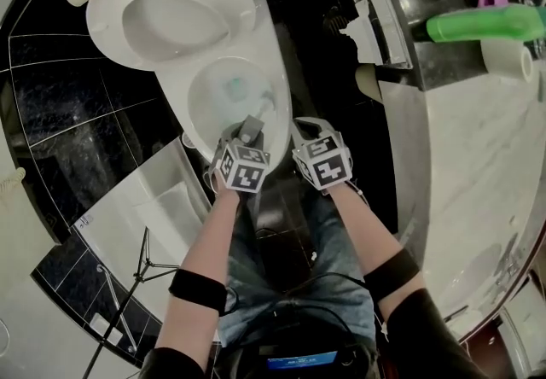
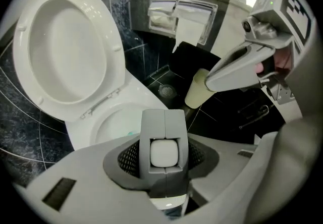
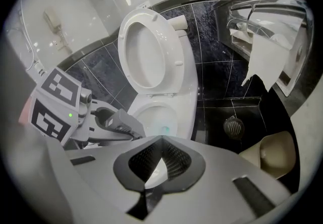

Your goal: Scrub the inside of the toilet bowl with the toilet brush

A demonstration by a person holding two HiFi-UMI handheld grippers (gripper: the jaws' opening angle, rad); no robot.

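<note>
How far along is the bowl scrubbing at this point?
Done: the seat is up, and the left gripper is clamped on the brush handle. In hand: it points down into the bowl. Left: the scrubbing; how much is finished cannot be told. The right gripper is shut and empty.

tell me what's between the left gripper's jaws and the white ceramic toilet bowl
The grey plastic toilet brush handle: the left gripper is clamped on it, and the head view shows it reaching down into the white ceramic toilet bowl.
</note>
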